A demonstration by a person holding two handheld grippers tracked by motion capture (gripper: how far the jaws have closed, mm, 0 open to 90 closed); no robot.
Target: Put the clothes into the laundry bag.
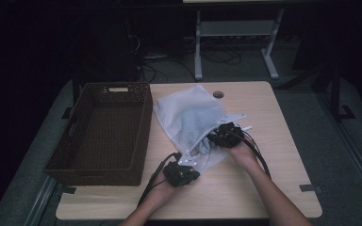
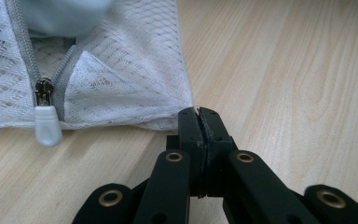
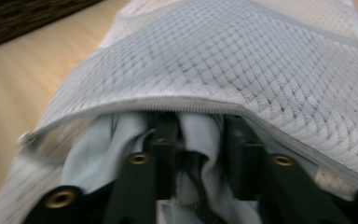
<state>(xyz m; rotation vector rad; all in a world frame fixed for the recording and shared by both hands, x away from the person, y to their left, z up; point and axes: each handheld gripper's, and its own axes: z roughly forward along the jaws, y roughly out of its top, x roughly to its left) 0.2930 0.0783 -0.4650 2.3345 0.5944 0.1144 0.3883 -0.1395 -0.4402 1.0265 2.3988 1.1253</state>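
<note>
White mesh laundry bag [image 1: 188, 117] lies mid-table beside a wicker basket [image 1: 104, 132], left gripper [image 2: 198, 113] pinching its corner, right gripper [image 3: 196, 135] spread inside around pale cloth [image 3: 200, 135], soft, light stuff best gripped by bunched folds.

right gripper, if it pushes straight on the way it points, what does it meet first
Probably the pale blue cloth bunched between its jaws inside the mesh bag; the right gripper already reaches into the zip opening.

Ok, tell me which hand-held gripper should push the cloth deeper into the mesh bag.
Right. The right hand-held gripper already reaches into the mesh bag opening, jaws around the pale cloth. The left hand-held gripper is shut on the bag's corner, holding it.
</note>
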